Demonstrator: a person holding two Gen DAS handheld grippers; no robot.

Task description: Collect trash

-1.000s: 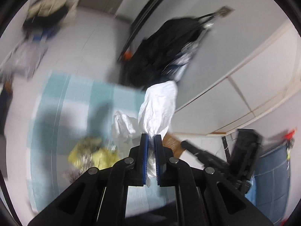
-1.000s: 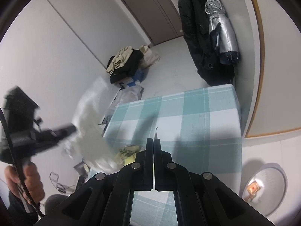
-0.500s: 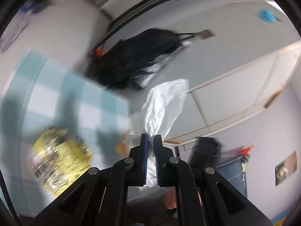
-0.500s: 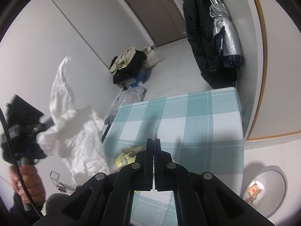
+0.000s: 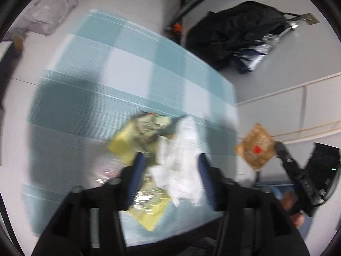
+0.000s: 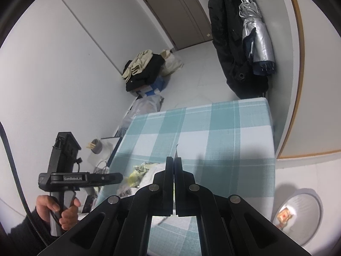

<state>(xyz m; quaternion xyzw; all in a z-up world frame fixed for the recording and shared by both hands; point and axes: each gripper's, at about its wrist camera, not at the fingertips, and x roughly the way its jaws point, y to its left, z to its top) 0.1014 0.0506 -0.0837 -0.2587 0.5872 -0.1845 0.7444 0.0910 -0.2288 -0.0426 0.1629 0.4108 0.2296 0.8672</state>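
My left gripper (image 5: 170, 160) is open over the checked table (image 5: 106, 81). A crumpled white plastic bag (image 5: 181, 160) lies between its fingers on yellow and silver wrappers (image 5: 136, 136). My right gripper (image 6: 174, 160) is shut on a thin wrapper whose edge (image 6: 176, 149) sticks out past the fingertips. In the left wrist view that wrapper (image 5: 255, 147) is brown with a red spot, held by the right gripper (image 5: 283, 151) beyond the table's right edge. The left gripper (image 6: 113, 178) shows in the right wrist view, by the wrappers (image 6: 138, 173).
A black coat (image 6: 232, 42) and a silver folded umbrella (image 6: 255, 34) hang on the wall behind the table. Clothes and bags (image 6: 145, 70) are piled on the floor. A round grey bin (image 6: 298, 213) with a wrapper inside stands right of the table.
My left gripper swung down over the table and opened, and the white bag dropped onto the wrappers. The right gripper stayed shut and almost still.
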